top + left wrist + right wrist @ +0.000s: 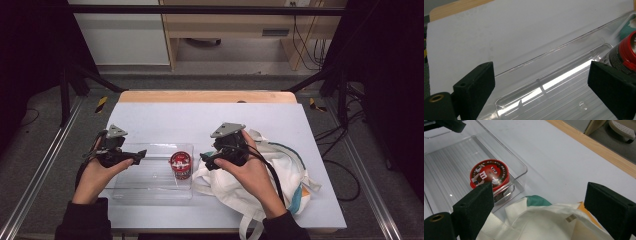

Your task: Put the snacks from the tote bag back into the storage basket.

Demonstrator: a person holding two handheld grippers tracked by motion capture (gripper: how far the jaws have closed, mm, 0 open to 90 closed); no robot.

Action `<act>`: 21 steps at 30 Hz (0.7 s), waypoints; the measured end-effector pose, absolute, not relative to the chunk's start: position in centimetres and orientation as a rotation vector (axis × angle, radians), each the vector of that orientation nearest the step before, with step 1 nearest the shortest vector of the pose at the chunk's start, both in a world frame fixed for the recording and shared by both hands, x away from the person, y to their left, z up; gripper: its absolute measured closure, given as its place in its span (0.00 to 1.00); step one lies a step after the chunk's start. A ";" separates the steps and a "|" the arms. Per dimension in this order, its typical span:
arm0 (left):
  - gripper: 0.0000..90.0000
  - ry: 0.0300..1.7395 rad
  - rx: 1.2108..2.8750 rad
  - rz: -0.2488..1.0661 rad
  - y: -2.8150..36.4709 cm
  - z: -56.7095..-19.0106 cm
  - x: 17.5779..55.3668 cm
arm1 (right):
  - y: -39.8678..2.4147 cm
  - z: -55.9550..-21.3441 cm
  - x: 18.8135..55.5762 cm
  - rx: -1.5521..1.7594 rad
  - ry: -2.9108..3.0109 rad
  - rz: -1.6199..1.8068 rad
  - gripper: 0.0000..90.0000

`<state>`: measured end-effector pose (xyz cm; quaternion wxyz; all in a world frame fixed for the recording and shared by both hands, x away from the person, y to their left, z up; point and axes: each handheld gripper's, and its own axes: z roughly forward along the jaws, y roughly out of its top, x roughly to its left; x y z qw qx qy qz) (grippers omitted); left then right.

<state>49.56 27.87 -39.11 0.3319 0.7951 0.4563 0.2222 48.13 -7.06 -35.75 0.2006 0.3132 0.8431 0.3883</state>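
Observation:
A clear plastic tray (150, 187) lies on the white table sheet at front left. A short can with a red lid (181, 164) stands upright in its right end, also seen in the right gripper view (489, 175) and at the edge of the left gripper view (626, 53). My left gripper (138, 155) hovers open over the tray's left end (529, 100), nothing between its jaws. My right gripper (206, 161) is open above the left edge of a white cloth bag (260, 175), just right of the can. The bag's fabric (544, 225) lies below its jaws.
The bag has teal and orange trim (298, 195) and straps hanging over the table's front edge. The sheet's far half (200, 120) is bare, with a wooden strip (207, 96) behind it. Metal rails (45, 160) flank the table.

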 end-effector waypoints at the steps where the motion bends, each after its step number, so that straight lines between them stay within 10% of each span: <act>1: 0.08 1.186 2.086 0.583 27.9 -39.1 49.5 | -7.3 -35.6 48.2 0.875 2.354 1.093 0.10; 21: 0.07 1.166 2.107 0.591 27.3 -38.7 49.4 | -9.3 -33.6 47.6 0.874 2.289 1.122 0.09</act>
